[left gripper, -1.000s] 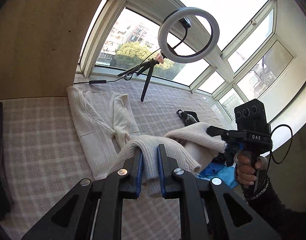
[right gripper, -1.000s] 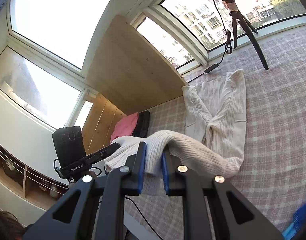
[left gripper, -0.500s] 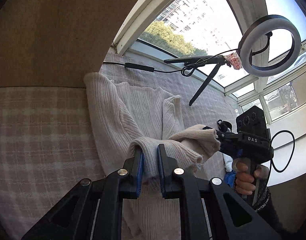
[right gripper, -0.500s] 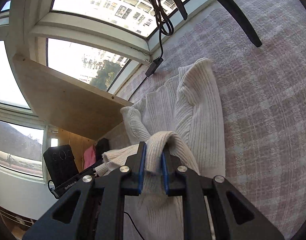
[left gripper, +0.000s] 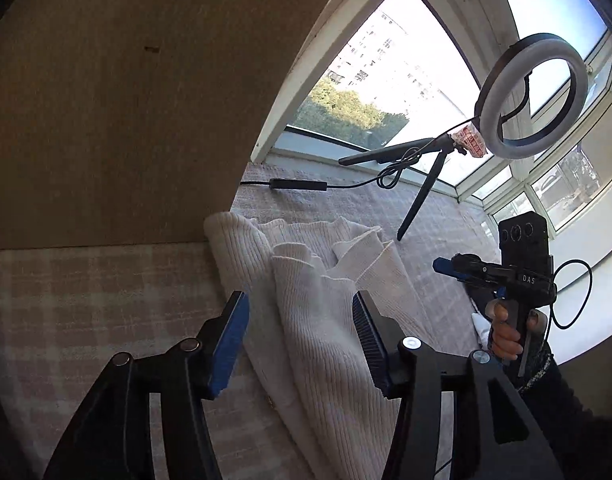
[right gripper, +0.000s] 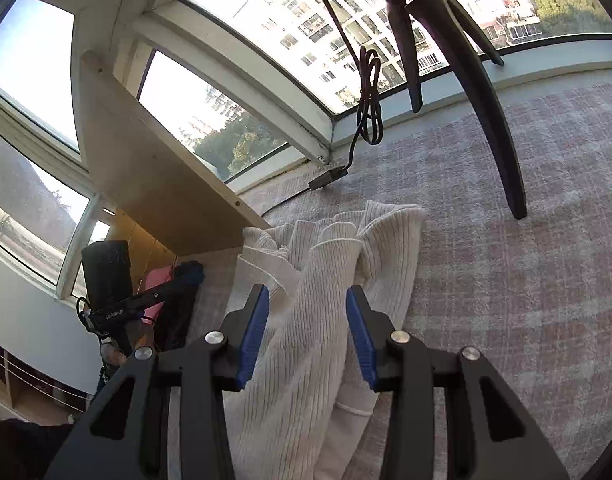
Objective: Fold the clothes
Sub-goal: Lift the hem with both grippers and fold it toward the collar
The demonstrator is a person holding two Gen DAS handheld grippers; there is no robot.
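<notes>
Both grippers, left (left gripper: 299, 344) and right (right gripper: 308, 336), gape wide, gripping nothing; cream ribbed knit sweater (left gripper: 318, 312) lies doubled on pink-checked cloth (right gripper: 526, 280). Withdraw without snagging layers.

Bay of white-framed windows (right gripper: 225, 60), daylight in, apartment blocks and trees outside. Pale checked fabric surface (right gripper: 526, 280) runs up to the sill. Bare wooden panel (left gripper: 105, 100) stands on its left edge (small holes in its face). Ring light (left gripper: 532, 94) on a black tripod (right gripper: 486, 92), cable (right gripper: 368, 100) hanging coiled.
</notes>
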